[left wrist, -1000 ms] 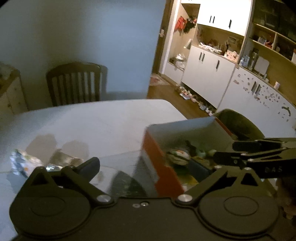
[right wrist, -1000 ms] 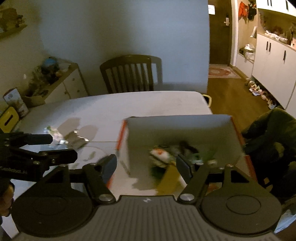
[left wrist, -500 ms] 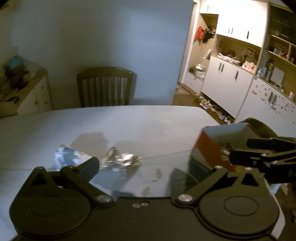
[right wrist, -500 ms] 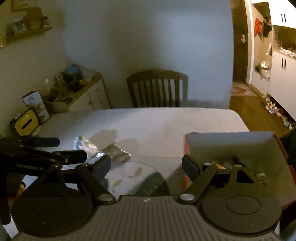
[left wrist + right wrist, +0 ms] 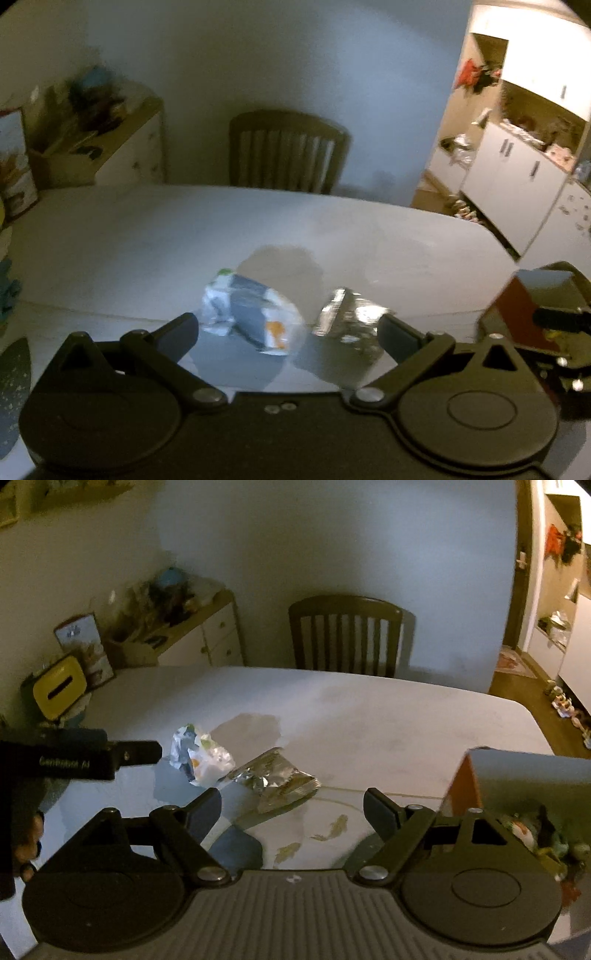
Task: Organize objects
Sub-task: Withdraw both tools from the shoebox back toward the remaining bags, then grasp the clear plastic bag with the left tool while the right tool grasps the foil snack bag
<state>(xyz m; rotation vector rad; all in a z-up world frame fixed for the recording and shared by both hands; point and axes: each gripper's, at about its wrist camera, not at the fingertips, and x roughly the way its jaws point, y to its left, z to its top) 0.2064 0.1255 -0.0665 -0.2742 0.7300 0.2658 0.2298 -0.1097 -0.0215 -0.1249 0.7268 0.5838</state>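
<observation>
Just ahead of the left gripper [image 5: 286, 330], between its widely parted fingers, a white and blue packet [image 5: 251, 317] is lying on the white table [image 5: 147, 236], with a crumpled foil wrapper [image 5: 347, 317] just beside it toward the gripper's right finger. The right gripper [image 5: 291, 805] is hovering wide and holding nothing, the orange box [image 5: 517, 782] sitting off its right finger.

Both wrist views low over table [image 5: 147, 236], facing chair [image 5: 345, 635]; share wrappers [image 5: 255, 317].
</observation>
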